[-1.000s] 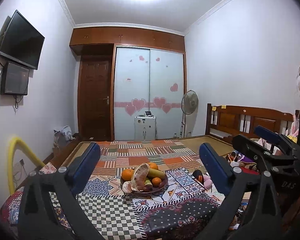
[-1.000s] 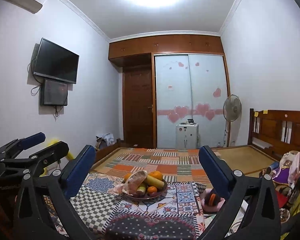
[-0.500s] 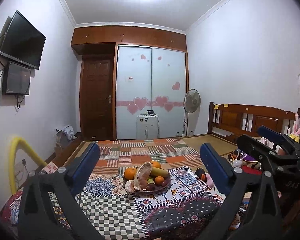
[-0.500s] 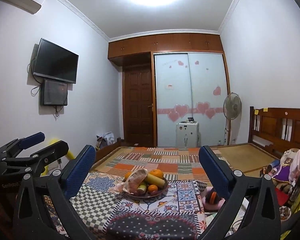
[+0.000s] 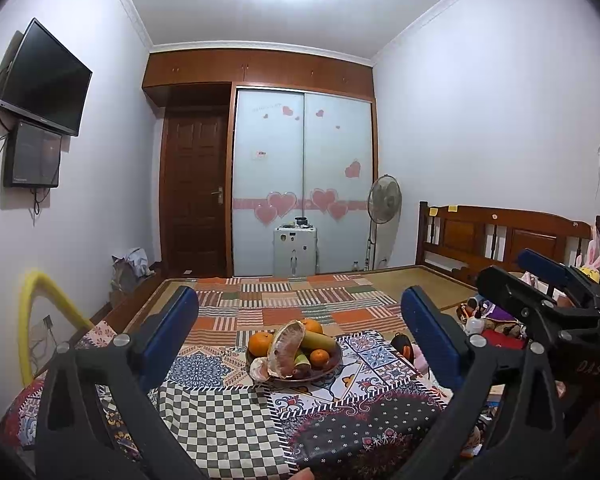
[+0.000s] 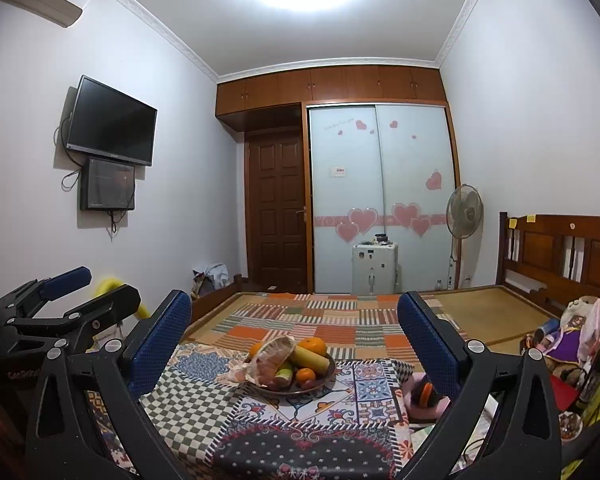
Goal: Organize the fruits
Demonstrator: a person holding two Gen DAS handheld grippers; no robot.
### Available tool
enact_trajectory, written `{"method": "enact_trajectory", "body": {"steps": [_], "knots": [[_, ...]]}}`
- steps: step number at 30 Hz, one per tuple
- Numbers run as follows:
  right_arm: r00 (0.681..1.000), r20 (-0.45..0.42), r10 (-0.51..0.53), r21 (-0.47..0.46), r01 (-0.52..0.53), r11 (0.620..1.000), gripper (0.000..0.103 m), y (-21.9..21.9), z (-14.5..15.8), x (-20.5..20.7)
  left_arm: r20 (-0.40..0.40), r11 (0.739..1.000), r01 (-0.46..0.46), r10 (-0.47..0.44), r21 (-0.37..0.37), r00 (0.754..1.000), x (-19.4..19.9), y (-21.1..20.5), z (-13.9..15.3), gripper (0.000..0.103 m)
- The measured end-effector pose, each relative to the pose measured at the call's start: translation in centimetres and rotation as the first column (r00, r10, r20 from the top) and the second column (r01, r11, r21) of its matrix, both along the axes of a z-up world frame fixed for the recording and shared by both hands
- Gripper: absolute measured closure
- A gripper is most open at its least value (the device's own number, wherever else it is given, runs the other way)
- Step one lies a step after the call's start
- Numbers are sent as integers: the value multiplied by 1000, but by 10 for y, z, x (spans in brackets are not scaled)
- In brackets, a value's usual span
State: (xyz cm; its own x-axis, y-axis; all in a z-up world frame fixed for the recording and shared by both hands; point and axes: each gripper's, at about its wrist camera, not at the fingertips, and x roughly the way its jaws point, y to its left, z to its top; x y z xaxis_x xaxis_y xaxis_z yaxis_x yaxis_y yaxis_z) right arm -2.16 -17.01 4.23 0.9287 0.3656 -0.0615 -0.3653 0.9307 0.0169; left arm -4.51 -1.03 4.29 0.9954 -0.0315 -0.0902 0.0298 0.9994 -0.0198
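Note:
A dark fruit bowl (image 5: pixel 328 370) (image 6: pixel 327 376) sits on a patchwork cloth. It holds several oranges (image 5: pixel 259 343) (image 6: pixel 311 346), a peeled pomelo piece (image 5: pixel 283 346) (image 6: pixel 271 358) and a yellow-green long fruit (image 5: pixel 318 341) (image 6: pixel 308 356). My left gripper (image 5: pixel 300 326) is open and empty, well short of the bowl. My right gripper (image 6: pixel 294 330) is open and empty, also short of it. Each gripper shows in the other's view, the right one (image 5: pixel 540 284) and the left one (image 6: pixel 84 292).
The patchwork cloth (image 5: pixel 220 416) (image 6: pixel 204 404) covers the near surface. A pink holder with a dark and orange object (image 6: pixel 424 394) (image 5: pixel 404 346) lies right of the bowl. Toys and clutter (image 6: pixel 572 332) fill the right side. A wooden headboard (image 5: pixel 500 236) stands at far right.
Both views have shifted slightly: the bowl sits a little nearer and higher in frame. Both grippers stay open and empty.

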Motion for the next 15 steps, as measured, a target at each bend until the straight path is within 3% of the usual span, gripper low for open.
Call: {"method": "enact_trajectory", "body": {"steps": [15], "knots": [[1000,-6,-4,1,4,1000,0,0,0,2,-29,999,30,-31,-17,999,9,1,-5,0]]}}
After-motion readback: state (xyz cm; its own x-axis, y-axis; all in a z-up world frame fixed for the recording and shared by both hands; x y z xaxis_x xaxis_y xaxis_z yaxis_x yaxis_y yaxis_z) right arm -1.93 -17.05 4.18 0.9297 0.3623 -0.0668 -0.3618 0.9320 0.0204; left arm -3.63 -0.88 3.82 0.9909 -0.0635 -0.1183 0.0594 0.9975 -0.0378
